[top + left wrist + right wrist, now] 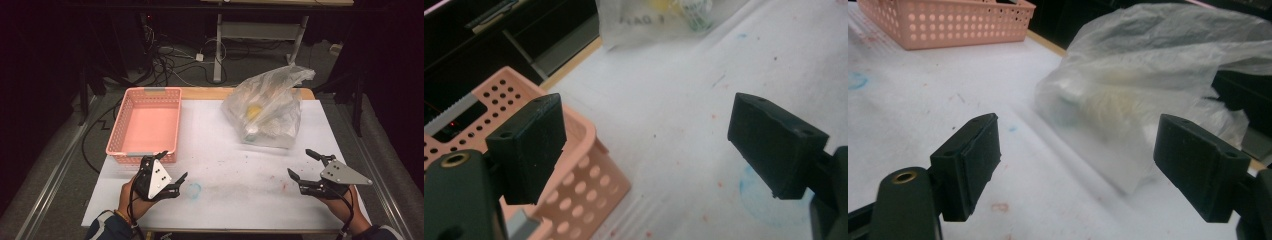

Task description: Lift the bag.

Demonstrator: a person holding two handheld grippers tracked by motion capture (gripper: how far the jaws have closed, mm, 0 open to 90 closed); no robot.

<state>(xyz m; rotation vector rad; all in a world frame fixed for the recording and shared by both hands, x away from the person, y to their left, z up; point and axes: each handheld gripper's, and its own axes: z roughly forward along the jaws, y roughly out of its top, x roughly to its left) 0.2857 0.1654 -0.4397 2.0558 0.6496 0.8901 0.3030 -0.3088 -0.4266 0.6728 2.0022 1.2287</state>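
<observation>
the left tongs [175,166] are held wide open and empty just beside the pink basket [150,122], at its near corner. the right tongs [304,163] are likewise spread wide with nothing gripped, near the clear plastic bag [267,107] that lies on the white surface [225,165].
</observation>
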